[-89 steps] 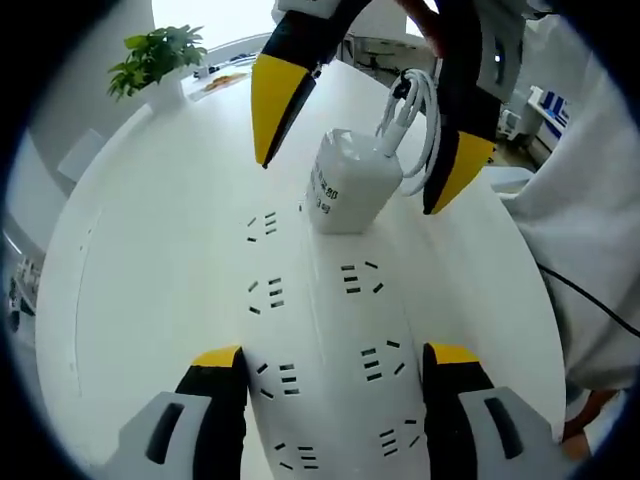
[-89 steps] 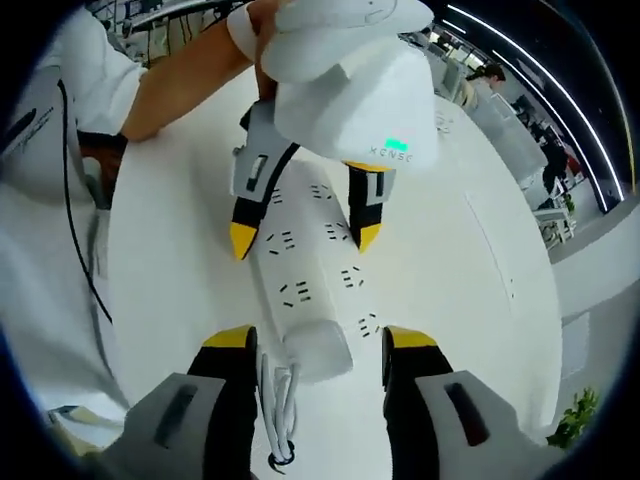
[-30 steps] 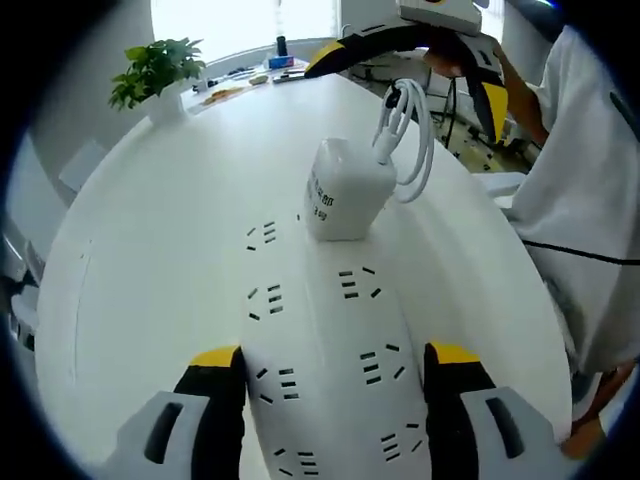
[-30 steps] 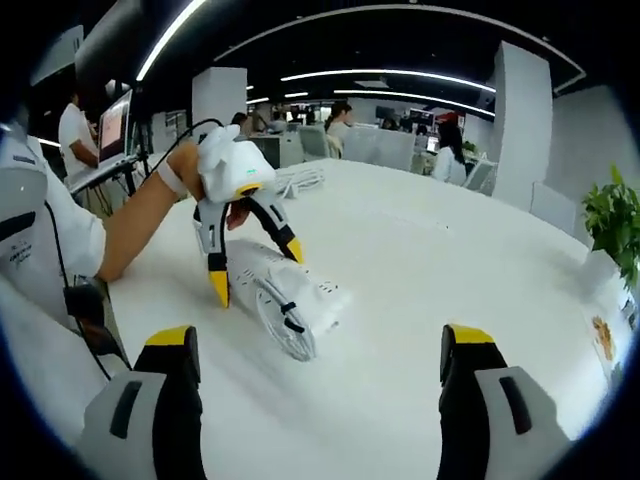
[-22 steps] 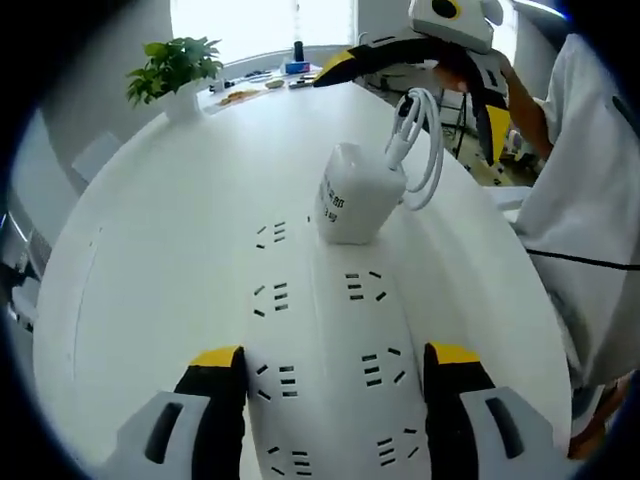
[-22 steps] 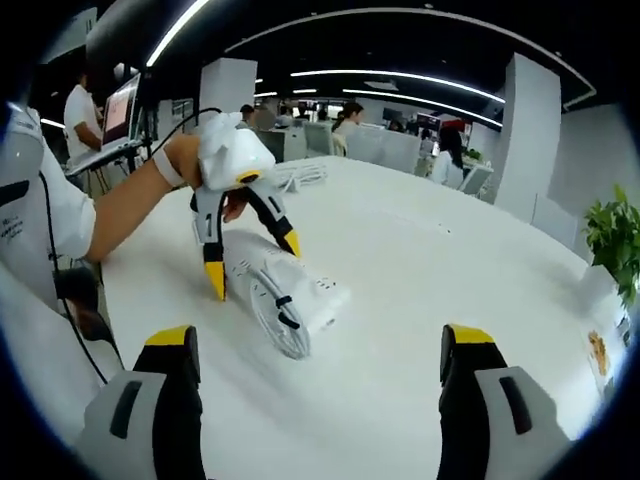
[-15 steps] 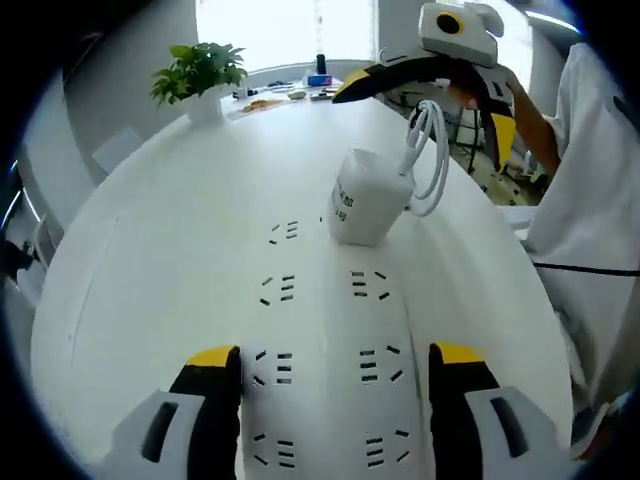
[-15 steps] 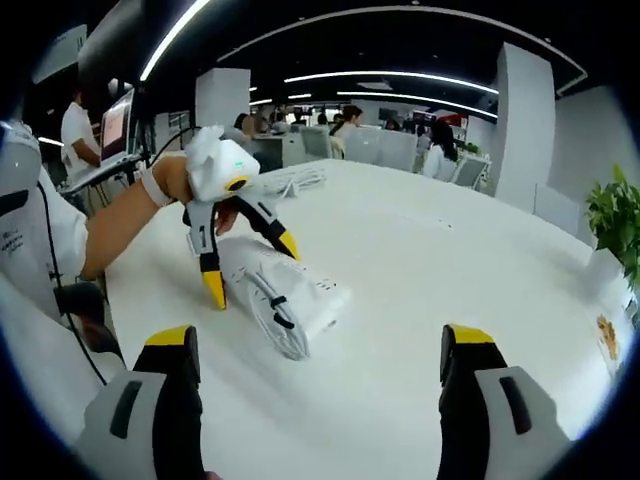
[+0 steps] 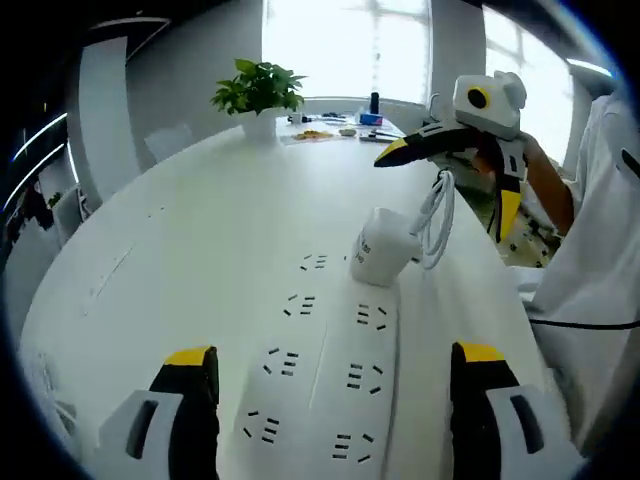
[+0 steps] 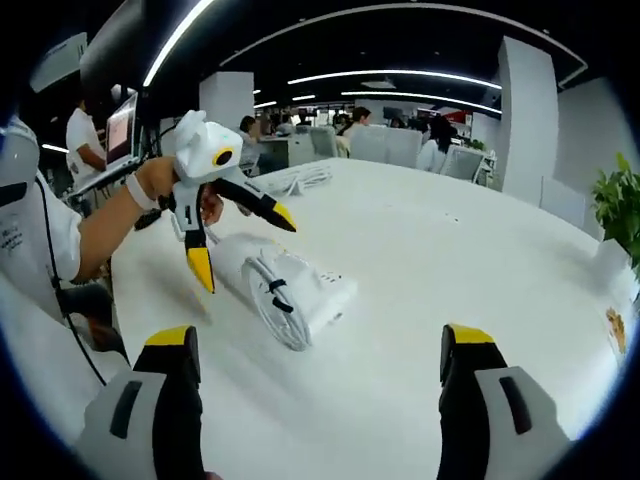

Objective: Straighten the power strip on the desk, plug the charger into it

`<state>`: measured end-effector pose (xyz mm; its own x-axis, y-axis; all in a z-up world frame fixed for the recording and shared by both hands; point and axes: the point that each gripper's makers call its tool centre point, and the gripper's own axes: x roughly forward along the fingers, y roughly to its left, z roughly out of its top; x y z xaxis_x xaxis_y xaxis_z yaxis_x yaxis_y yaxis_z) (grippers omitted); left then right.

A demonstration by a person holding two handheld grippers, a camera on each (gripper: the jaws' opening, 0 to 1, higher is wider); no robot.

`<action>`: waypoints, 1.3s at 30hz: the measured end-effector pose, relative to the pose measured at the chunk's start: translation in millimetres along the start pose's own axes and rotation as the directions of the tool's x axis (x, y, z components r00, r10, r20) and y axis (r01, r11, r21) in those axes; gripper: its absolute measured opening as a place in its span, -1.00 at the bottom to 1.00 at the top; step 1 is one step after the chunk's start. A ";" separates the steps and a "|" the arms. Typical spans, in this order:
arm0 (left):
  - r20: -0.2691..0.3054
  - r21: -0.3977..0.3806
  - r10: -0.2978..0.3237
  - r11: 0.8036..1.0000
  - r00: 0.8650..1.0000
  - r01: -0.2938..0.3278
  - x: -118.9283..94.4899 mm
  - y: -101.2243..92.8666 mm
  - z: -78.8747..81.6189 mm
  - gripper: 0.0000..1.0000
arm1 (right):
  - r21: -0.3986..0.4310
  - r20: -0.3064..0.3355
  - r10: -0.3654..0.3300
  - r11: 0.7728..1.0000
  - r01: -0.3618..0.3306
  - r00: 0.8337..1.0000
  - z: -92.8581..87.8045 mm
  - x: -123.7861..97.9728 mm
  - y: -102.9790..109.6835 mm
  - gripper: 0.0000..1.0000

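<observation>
The flat white power strip (image 9: 335, 375) with rows of slotted sockets lies on the smooth, rounded white desk (image 9: 180, 250), the boxy white charger (image 9: 382, 247) with its looped cable standing plugged in, while the left gripper (image 9: 330, 400) and right gripper (image 10: 315, 385) hold yellow-tipped jaws apart, empty.

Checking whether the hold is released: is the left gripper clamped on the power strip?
No: the left gripper has its jaws wide apart above the power strip, touching nothing.
</observation>
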<state>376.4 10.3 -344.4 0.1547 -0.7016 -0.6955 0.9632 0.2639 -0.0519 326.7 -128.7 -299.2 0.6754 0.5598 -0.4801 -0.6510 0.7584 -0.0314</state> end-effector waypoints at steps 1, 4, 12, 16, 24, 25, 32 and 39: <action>0.002 -0.002 0.012 1.000 1.000 -0.012 -1.9 -0.3 -0.4 0.92 | 0.003 0.003 -0.001 1.000 0.001 1.000 0.0 -0.1 -0.3 0.94; 0.011 -0.046 0.040 0.998 0.999 -0.040 -8.0 -3.6 -1.1 0.93 | 0.006 0.003 -0.002 1.000 0.002 1.000 -1.2 0.5 -0.8 0.94; 0.033 -0.112 0.089 0.990 0.995 -0.085 -27.2 -19.6 -2.4 0.93 | 0.002 0.005 0.000 1.000 0.000 1.000 -1.6 -0.5 -1.7 0.94; -0.011 -0.201 0.171 0.965 0.985 -0.170 -40.4 -16.1 -12.6 0.92 | 0.006 0.001 -0.003 1.000 0.003 1.000 -2.3 -2.3 -1.6 0.94; -0.026 -0.339 0.200 0.920 0.979 -0.197 -64.6 -35.8 -28.7 0.81 | 0.002 0.011 -0.016 1.000 0.015 1.000 4.1 -13.6 1.7 0.95; 0.005 -0.349 0.201 0.918 0.980 -0.186 -66.5 -39.1 -23.2 0.82 | -0.003 0.014 -0.017 1.000 0.017 1.000 5.7 -16.0 2.9 0.95; 0.033 -0.348 0.255 0.909 0.966 -0.228 -87.5 -61.5 -18.4 0.92 | 0.018 0.017 -0.038 0.999 0.038 0.999 6.5 -23.8 -3.0 0.95; -0.006 -0.344 0.295 0.897 0.956 -0.279 -98.3 -69.7 -33.4 0.92 | 0.025 0.014 -0.051 0.998 0.050 0.999 5.6 -29.4 -2.3 0.95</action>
<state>286.8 83.0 -296.3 0.4302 -0.5887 -0.6844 0.7447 0.6600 -0.0996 310.3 -145.1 -280.1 0.7122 0.5255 -0.4654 -0.6075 0.7936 -0.0336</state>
